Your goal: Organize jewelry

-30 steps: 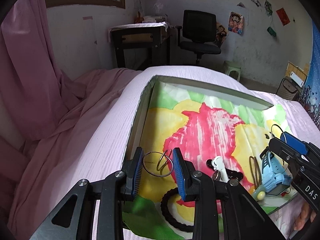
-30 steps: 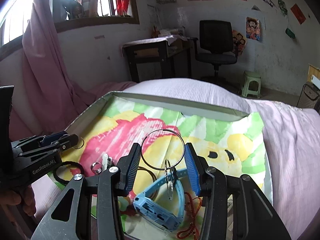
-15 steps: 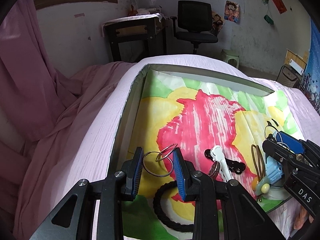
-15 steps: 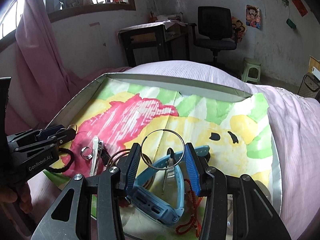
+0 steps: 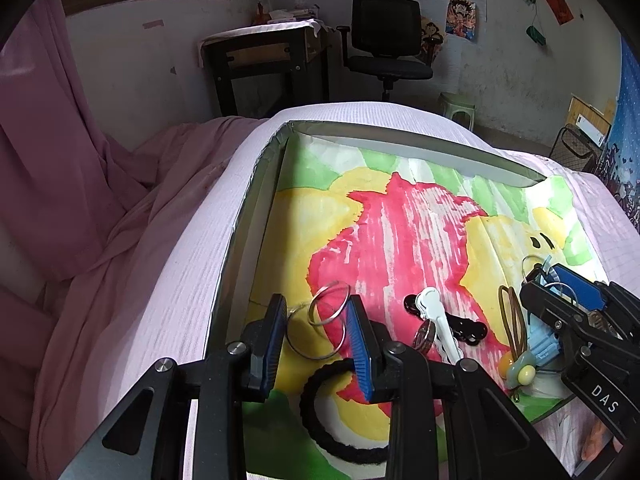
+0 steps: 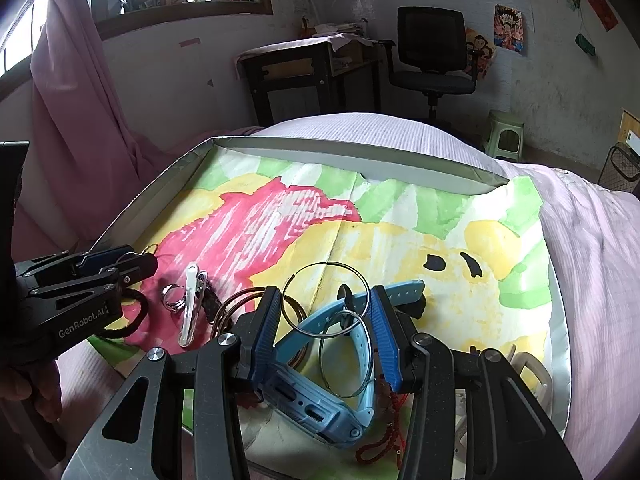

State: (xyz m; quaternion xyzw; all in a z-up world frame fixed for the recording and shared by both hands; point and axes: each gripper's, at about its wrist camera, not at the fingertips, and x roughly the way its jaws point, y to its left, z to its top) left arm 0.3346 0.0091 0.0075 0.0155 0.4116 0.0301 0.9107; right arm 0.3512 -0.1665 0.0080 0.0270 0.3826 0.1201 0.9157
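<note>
A shallow tray (image 5: 256, 184) lined with a red, yellow and green painted sheet lies on a pink bed. My left gripper (image 5: 316, 320) is shut on a pair of linked metal rings (image 5: 326, 312) low over the tray's near left part. My right gripper (image 6: 326, 320) is shut on a larger pair of linked metal rings (image 6: 320, 276), just above a blue watch (image 6: 320, 400). The right gripper also shows at the right edge of the left wrist view (image 5: 560, 292).
In the tray lie a black braided band (image 5: 320, 432), a white hair clip (image 5: 436, 320), a black clip (image 5: 464, 326), brown hair ties (image 5: 510, 320), a small ring (image 6: 172, 300) and a red bead string (image 6: 384, 436). A desk (image 5: 272, 60) and office chair (image 5: 384, 40) stand beyond the bed.
Both grippers have sunk lower towards the tray with their rings held. The right gripper's rings now hang right over the blue watch.
</note>
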